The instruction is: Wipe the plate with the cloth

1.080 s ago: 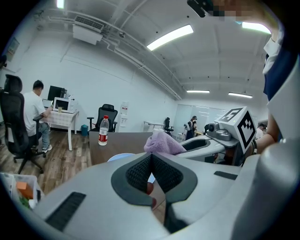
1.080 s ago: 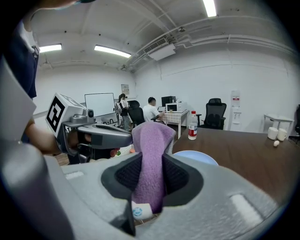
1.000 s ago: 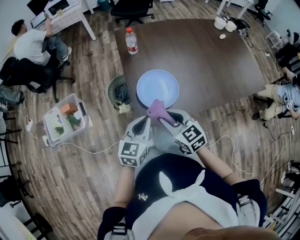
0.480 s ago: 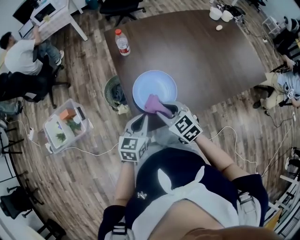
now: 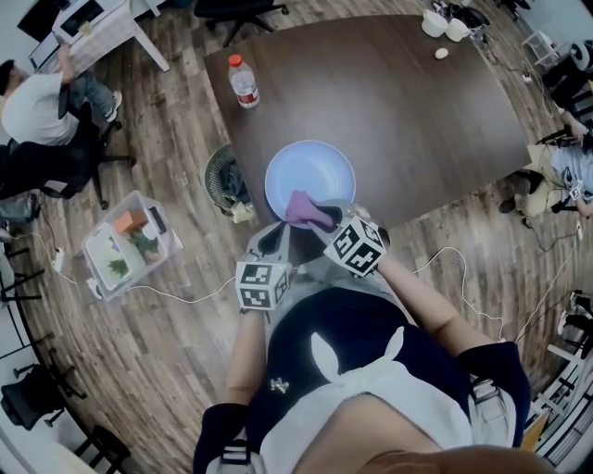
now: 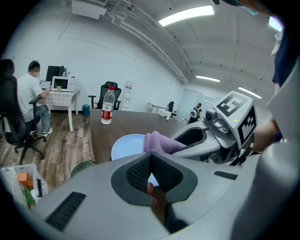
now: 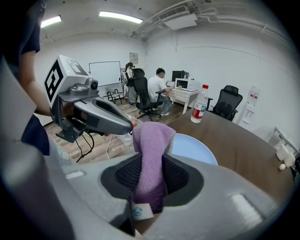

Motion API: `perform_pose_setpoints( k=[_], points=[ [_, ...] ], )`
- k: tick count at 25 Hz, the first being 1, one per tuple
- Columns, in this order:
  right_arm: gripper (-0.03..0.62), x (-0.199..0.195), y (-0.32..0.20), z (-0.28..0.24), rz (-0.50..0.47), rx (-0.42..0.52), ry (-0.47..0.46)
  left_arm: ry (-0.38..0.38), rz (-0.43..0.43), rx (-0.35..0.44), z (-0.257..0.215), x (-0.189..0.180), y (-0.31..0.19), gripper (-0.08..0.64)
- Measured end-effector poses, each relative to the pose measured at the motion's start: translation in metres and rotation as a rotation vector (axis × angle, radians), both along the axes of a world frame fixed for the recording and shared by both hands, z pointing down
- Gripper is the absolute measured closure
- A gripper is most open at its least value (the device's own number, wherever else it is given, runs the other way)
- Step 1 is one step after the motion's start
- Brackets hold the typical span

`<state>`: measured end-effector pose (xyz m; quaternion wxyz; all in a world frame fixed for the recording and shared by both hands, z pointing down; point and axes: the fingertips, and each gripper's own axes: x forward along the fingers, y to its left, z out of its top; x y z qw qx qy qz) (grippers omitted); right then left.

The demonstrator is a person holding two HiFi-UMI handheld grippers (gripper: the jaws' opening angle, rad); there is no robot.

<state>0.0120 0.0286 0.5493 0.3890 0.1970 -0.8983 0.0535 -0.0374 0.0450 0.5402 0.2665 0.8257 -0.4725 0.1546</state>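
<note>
A pale blue plate (image 5: 310,176) lies near the front edge of the dark brown table (image 5: 398,111). My right gripper (image 5: 321,220) is shut on a purple cloth (image 5: 302,206), whose free end hangs over the plate's near rim. In the right gripper view the cloth (image 7: 152,140) rises from between the jaws, with the plate (image 7: 194,147) just beyond. My left gripper (image 5: 276,237) hovers beside it at the plate's near left rim, shut with nothing in it. In the left gripper view its pads meet (image 6: 151,157) in front of the plate (image 6: 125,143) and the cloth (image 6: 158,142).
A water bottle (image 5: 245,81) stands at the table's far left corner and white cups (image 5: 443,25) at the far right. On the floor left of the plate are a waste basket (image 5: 225,180) and a clear box (image 5: 130,243). A person (image 5: 42,97) sits at a desk.
Both grippers have moved forward and down toward the plate. The cloth, earlier short of the plate's near rim, now overlaps it.
</note>
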Motion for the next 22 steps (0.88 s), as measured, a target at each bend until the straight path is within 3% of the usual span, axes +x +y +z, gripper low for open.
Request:
perform_pose_setpoints(
  k=[22],
  points=[
    [0.474, -0.04, -0.054, 0.063, -0.109, -0.077, 0.133, -0.008, 0.006, -0.164, 0.069, -0.017, -0.042, 0.555]
  ],
)
